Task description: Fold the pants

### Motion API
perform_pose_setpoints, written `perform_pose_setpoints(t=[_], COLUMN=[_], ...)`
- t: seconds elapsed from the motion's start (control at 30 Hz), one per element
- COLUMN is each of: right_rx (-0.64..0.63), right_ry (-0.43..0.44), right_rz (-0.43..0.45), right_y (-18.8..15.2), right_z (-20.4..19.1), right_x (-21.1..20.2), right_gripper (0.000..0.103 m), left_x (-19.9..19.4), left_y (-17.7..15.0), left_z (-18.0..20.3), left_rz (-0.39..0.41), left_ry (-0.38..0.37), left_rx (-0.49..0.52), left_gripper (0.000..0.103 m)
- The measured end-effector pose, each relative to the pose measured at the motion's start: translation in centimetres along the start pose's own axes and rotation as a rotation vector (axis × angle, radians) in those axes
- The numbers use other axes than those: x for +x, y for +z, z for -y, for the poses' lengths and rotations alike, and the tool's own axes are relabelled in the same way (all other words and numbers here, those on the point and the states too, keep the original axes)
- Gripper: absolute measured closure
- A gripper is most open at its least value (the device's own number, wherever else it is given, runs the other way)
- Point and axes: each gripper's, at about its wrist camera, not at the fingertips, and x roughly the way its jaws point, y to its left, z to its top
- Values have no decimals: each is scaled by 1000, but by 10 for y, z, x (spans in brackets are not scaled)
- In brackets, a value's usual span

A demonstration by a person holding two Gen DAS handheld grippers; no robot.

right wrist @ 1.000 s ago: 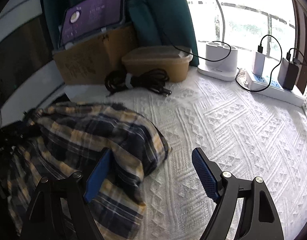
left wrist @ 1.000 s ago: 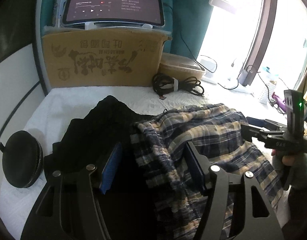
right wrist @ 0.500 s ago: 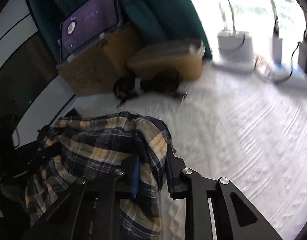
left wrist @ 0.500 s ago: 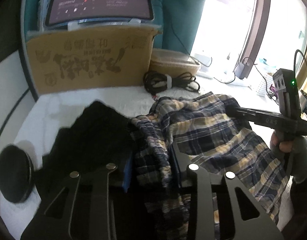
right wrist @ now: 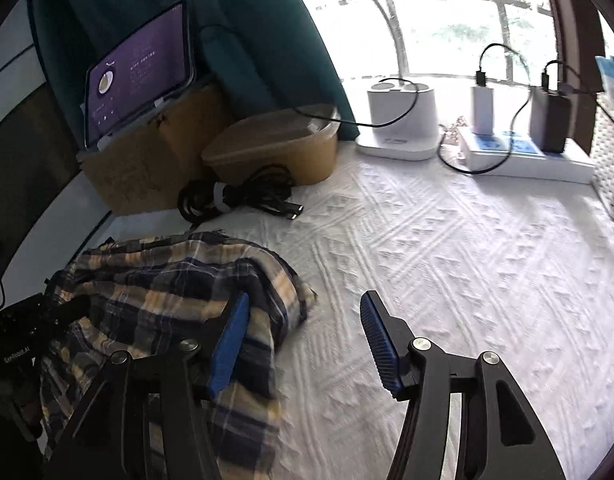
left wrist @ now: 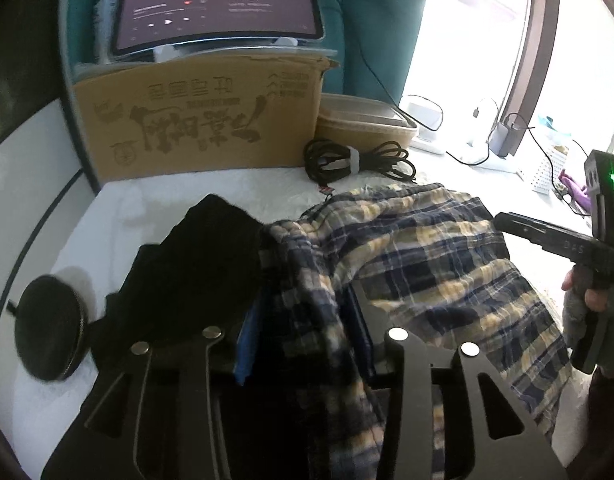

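In the left wrist view a round black zip case (left wrist: 47, 326) sits at nine o'clock near the left edge of the white textured bedspread (left wrist: 155, 196); behind it at eleven to twelve o'clock a cardboard box (left wrist: 195, 116) with a tablet (left wrist: 215, 0) on top closes off the far side, with a lidded tan container (left wrist: 363, 120) and a coiled black cable (left wrist: 355, 158) just right of the box. A dark garment (left wrist: 195, 264) lies at ten o'clock, touching the plaid pants (left wrist: 419, 256), which spread from the centre toward four o'clock. The left gripper (left wrist: 307, 332) has the gathered waistband edge of the pants between its blue pads; its jaws are opening, and whether the pads still press the cloth cannot be told. At three o'clock the right gripper (left wrist: 507, 220) reaches in over the pants, a gloved hand (left wrist: 603, 300) on its handle. In the right wrist view the pants (right wrist: 179, 292) lie from eight to ten o'clock; the right gripper (right wrist: 303, 344) has its jaws opening, the left pad resting on the pants' folded corner, the right pad apart over bare bedspread (right wrist: 467, 264). From one to four o'clock the bedspread is open up to the chargers (right wrist: 403, 120) and power strip (right wrist: 507, 148) along the window edge
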Motion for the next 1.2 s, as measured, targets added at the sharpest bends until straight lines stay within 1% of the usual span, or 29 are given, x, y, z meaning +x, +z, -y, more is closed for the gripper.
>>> perform_pose_setpoints(t=[0.07, 0.13, 0.2, 0.37, 0.4, 0.43, 0.5, 0.57, 0.7, 0.77, 0.9, 0.93, 1.0, 1.07, 1.2], right_rx=[-6, -15, -22, -45, -48, -48, -50, -51, -51, -64, -77, -77, -76, -81, -81], right_ry=[-4, -4, -4, -3, -1, -1, 0, 1, 4, 2, -6, -7, -9, -15, -29], right_rz=[4, 5, 6, 16, 18, 19, 25, 25, 24, 14, 12, 14, 16, 19, 31], right_y=[-4, -9, -13, -24, -27, -29, -34, -38, -51, -58, -71, -75, -80, -85, -94], right_z=[-1, -2, -4, -10, -11, -11, -13, -13, -14, -17, -20, -21, -21, -23, -23], right_x=[-7, -14, -21, -41, -46, -49, -58, -64, -83, -90, -107, -111, -119, -127, -149], right_gripper=[43, 43, 43, 41, 40, 36, 33, 33, 33, 33, 33, 33, 33, 33, 33], left_x=[-10, -19, -26, -43, -47, -49, -54, -59, -64, -65, -71, -73, -74, -76, -85], left_y=[-5, -11, -16, -32, -36, -38, -44, -51, -67, -77, -88, -90, -95, -98, -99], left_z=[1, 3, 6, 15, 17, 18, 22, 28, 39, 45, 55, 58, 67, 75, 93], left_rz=[13, 23, 33, 42, 46, 48, 53, 55, 53, 45, 44, 51, 65, 72, 93], left_ry=[1, -5, -8, -7, -8, -8, -11, -11, 18, 5, 1, 10, 63, 74, 51], left_rx=[-18, -39, -48, -57, -60, -64, -71, -69, -59, -71, -70, -67, -43, -32, -4], left_gripper=[62, 49, 44, 44, 44, 44, 44, 44, 44, 44, 44, 44, 44, 44, 44])
